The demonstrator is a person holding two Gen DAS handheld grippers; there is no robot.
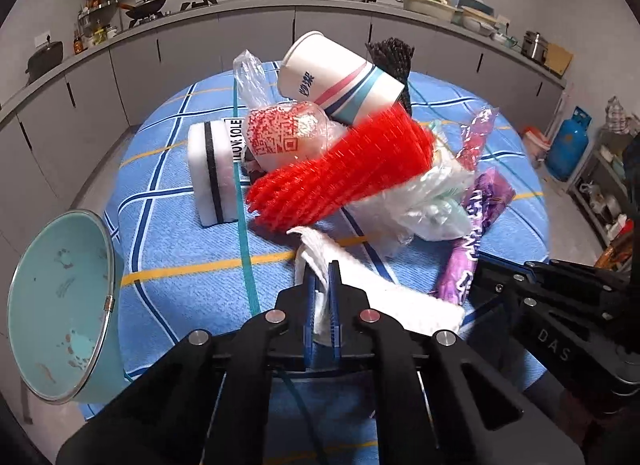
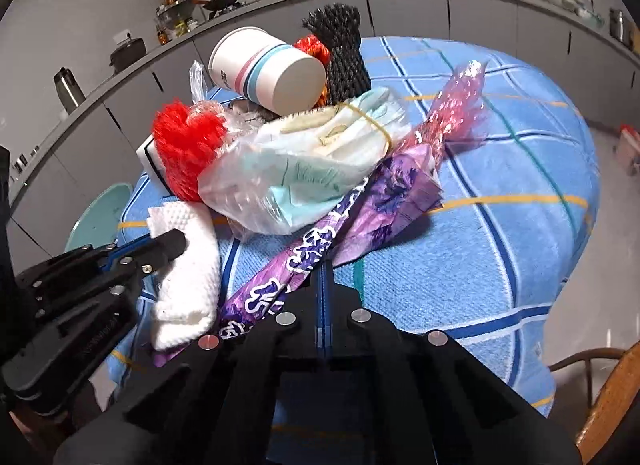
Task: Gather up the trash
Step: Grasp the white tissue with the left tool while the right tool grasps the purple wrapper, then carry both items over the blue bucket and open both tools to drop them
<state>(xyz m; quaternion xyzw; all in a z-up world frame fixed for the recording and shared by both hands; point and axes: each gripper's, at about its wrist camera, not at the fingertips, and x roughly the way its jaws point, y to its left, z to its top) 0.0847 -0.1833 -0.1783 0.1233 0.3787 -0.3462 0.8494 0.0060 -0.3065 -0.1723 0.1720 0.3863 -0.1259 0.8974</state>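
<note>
A pile of trash lies on the blue checked tablecloth [image 1: 192,249]: a paper cup [image 1: 336,73] on its side, red foam net [image 1: 344,173], black foam net [image 1: 394,55], clear plastic bags [image 1: 424,201], a purple wrapper [image 1: 480,225], a white sponge [image 1: 212,173]. My left gripper [image 1: 323,277] is shut on a white paper towel [image 1: 380,293], also in the right wrist view [image 2: 188,265]. My right gripper [image 2: 323,277] has its jaws together at the purple wrapper [image 2: 320,241]; whether they pinch its edge is hidden.
A light green bin [image 1: 60,305] stands tilted off the table's left edge, its mouth facing me. A teal strap [image 1: 242,205] runs across the cloth. Grey kitchen counters [image 1: 200,37] ring the room. A wooden chair [image 2: 608,397] is at the lower right.
</note>
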